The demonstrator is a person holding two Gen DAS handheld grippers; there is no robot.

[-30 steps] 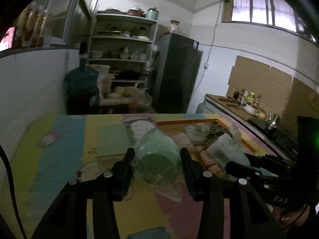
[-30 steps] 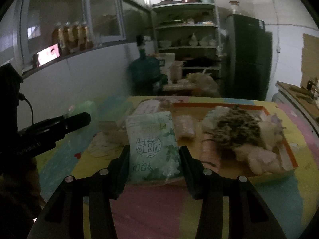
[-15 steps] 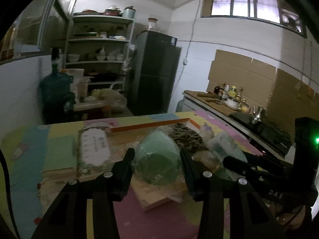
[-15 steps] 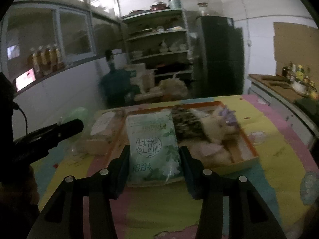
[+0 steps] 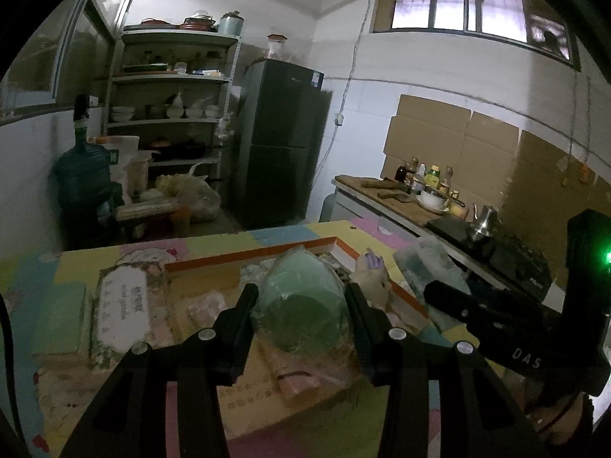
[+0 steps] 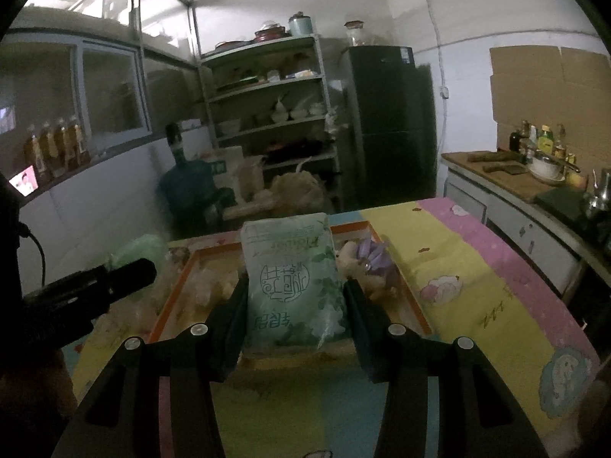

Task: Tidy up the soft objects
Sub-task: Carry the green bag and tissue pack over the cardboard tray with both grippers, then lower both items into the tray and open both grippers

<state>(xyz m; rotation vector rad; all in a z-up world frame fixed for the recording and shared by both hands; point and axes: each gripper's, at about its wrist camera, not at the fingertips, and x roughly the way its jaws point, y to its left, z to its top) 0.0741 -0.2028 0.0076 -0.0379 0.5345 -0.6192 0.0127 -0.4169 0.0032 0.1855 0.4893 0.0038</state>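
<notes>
So both grippers are loaded right now. The left gripper (image 5: 301, 305) is clamped on a green roll wrapped in crinkly clear plastic (image 5: 299, 301), held up over the shallow orange-rimmed tray (image 5: 252, 255). The right gripper (image 6: 294, 297) is squeezing a pale green-and-white soft pack of tissues with printed leaves (image 6: 292, 278), upright between its fingers, above the same tray's near edge. My guess is both are carried high like that so they clear the rim before getting dropped in with the rest.

The tray's already pretty stuffed: a beige plush toy with a purple bit (image 6: 364, 263), some pinkish soft bundles (image 5: 208, 305), all jumbled together, so free space looks tight. Just left of the tray, on the colourful cartoon foam mat (image 6: 477, 278), lies a flat white-labelled wipes pack (image 5: 122, 305). The two grippers sit close together, so they could bump.
</notes>
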